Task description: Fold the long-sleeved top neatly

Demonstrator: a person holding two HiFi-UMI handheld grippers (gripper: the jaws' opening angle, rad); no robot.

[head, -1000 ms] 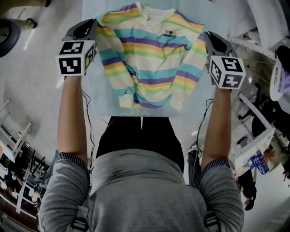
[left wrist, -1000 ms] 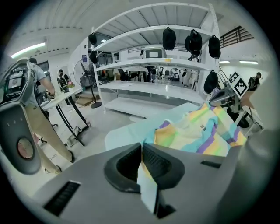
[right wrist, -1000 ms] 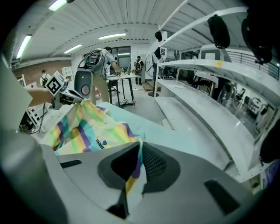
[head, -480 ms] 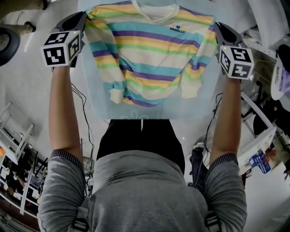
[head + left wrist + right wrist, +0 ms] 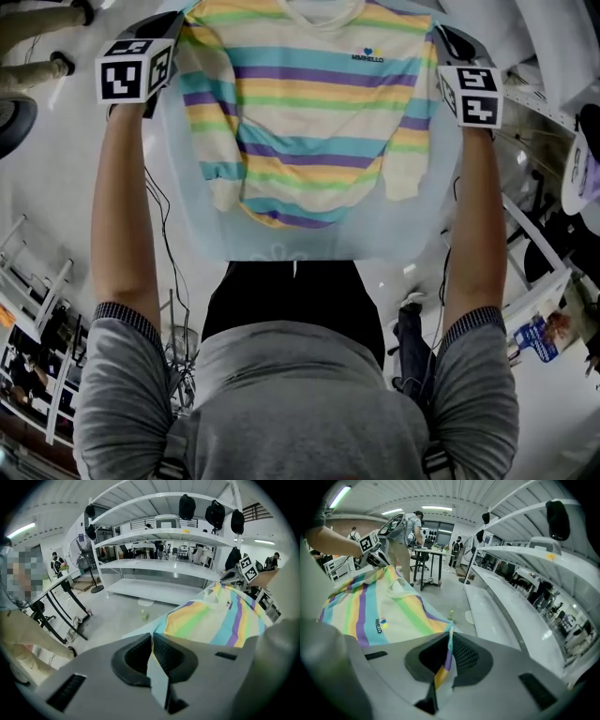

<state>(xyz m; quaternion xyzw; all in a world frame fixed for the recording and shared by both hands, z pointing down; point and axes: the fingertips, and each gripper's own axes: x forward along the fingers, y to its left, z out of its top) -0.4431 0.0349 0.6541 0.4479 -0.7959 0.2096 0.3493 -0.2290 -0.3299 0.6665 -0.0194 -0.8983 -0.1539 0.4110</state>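
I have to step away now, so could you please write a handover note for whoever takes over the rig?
Left hand-held gripper: shut on one shoulder of the top.
Right hand-held gripper: shut on the other shoulder.
Top: stretched between them, logo side up, over the pale blue table; both sleeves lie along its sides.
Done: spread out, no fold yet.
Left: set it flat, fold sleeves in, fold the body.

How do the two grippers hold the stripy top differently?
The left gripper pinches a plain pale fold; the right gripper pinches purple and yellow stripes. The left gripper holds the shoulder far from the logo; the right gripper holds the one near it. Both are shut on the stripy top.
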